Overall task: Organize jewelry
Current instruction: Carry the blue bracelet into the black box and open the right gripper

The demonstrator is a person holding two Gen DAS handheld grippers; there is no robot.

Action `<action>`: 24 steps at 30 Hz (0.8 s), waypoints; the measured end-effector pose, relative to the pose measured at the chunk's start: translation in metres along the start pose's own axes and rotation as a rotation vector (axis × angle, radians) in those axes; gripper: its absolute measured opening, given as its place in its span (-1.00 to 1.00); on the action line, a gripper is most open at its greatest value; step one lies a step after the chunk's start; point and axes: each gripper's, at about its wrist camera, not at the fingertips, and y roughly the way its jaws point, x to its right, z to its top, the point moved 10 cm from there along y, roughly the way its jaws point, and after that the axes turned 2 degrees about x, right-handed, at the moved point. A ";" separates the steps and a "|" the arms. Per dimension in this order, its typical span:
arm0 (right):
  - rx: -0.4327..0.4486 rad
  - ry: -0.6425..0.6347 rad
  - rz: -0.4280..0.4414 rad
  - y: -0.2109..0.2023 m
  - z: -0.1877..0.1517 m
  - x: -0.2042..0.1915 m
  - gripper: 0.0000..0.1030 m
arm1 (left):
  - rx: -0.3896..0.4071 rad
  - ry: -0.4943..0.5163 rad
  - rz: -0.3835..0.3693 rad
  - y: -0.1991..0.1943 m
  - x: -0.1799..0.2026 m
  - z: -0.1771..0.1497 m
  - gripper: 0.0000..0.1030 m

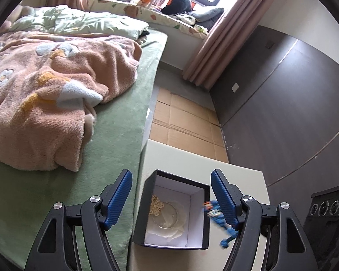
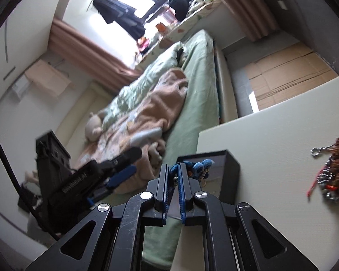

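Two hand-held grippers in view. Left hand-held gripper (image 1: pixel 171 199) stands wide open at bottom centre of its frame, blue pads either side of an open dark box (image 1: pixel 147 214) w/ white lining, not touching it. Box sits on the white table (image 1: pixel 192 158) near its edge by the bed (image 1: pixel 115 135); pale gold jewelry (image 1: pixel 157 206) lies inside. Right hand-held gripper (image 2: pixel 174 176), lower centre of its frame, is nearly closed, pinching a blue beaded bracelet (image 2: pixel 201 166) just over the box rim; same bracelet shows blurred at lower right of the left view. Red-brown bead pile (image 2: pixel 334 171) lies on the table at right edge, well apart from the box.
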 end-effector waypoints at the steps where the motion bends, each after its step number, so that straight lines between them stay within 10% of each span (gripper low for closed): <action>1: -0.026 -0.002 -0.021 0.006 -0.004 0.003 -0.50 | 0.003 -0.002 0.001 -0.001 -0.001 0.001 0.42; 3: -0.055 0.011 -0.063 0.010 -0.009 0.015 0.19 | 0.004 0.003 0.000 -0.002 -0.001 0.001 0.43; 16: 0.030 0.105 -0.235 -0.060 0.006 0.080 0.22 | -0.037 0.121 -0.038 0.008 0.041 -0.024 0.76; 20: 0.063 0.136 -0.285 -0.086 0.011 0.101 0.85 | -0.054 0.171 -0.072 0.013 0.065 -0.038 0.83; 24: 0.082 0.170 -0.308 -0.112 0.015 0.120 0.86 | -0.052 0.214 -0.082 0.016 0.086 -0.048 0.90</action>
